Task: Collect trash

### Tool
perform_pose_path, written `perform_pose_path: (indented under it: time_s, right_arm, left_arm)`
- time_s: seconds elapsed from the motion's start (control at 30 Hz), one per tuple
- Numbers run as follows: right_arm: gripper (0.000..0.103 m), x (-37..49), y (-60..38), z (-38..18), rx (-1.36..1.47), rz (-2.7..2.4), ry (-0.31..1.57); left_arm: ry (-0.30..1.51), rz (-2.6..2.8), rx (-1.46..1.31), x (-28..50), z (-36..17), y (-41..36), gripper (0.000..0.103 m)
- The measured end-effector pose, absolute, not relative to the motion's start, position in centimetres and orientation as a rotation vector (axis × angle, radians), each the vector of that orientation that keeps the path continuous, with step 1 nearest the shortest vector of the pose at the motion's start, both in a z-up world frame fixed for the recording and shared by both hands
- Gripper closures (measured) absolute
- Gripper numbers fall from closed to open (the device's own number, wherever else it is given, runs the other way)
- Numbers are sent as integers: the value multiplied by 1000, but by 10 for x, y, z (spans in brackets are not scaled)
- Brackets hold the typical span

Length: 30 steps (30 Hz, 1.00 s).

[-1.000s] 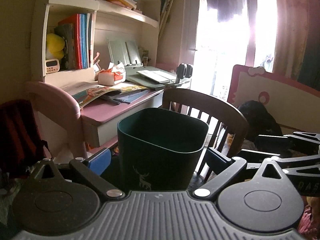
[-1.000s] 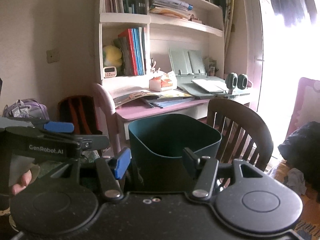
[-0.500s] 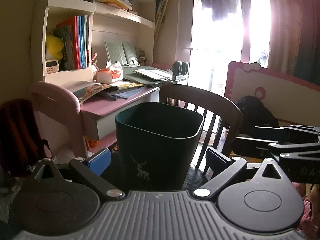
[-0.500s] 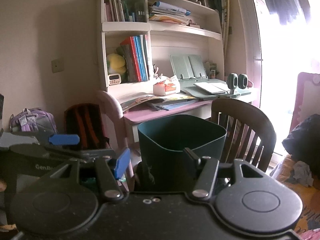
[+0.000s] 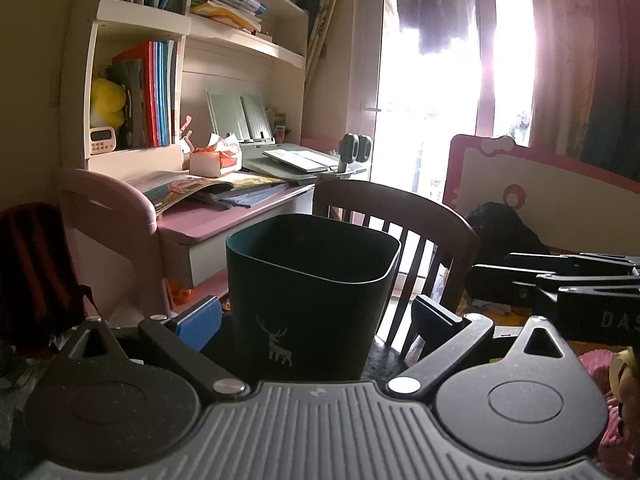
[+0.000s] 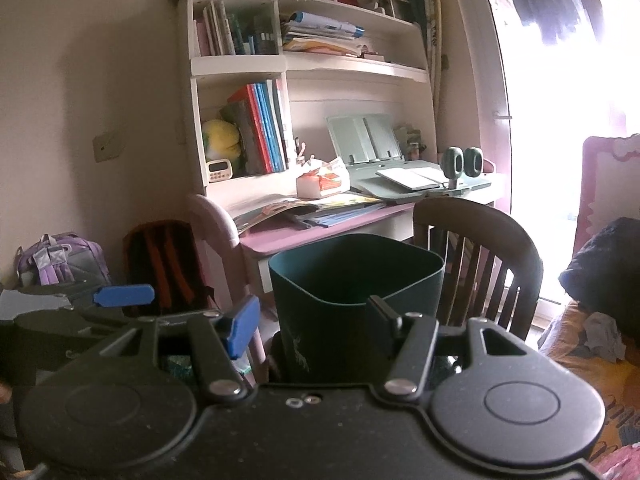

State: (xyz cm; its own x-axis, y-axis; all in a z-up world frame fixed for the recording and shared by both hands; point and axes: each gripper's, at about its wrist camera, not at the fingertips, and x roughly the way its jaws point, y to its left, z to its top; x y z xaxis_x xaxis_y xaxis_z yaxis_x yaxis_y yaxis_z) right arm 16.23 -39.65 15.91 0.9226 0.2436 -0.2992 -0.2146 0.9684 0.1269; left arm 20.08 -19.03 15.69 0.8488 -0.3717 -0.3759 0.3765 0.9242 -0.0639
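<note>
— How's my light?
— Harsh daylight floods through the far window (image 5: 436,92), blown out white with pink glare. Near things sit in dim shadow.
— Sharpness?
— Fair; I see fisheye bending at the edges.

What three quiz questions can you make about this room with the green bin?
1. What picture is on the dark green bin?
2. True or false: the wooden chair stands behind the bin.
3. Which sits beside the yellow plush toy on the shelf: A a small white timer, B a lamp, C a ball?

Key: 1 a white deer; 2 true; 3 A.
</note>
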Motion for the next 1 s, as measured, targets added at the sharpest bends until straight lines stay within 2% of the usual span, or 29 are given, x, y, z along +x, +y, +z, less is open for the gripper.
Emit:
perform_pose_path:
  time_s: [1.0]
  right_arm:
    - [43, 161, -396, 154, 92, 204, 313]
  left_arm:
    - [376, -405, -79, 190, 154, -185, 0]
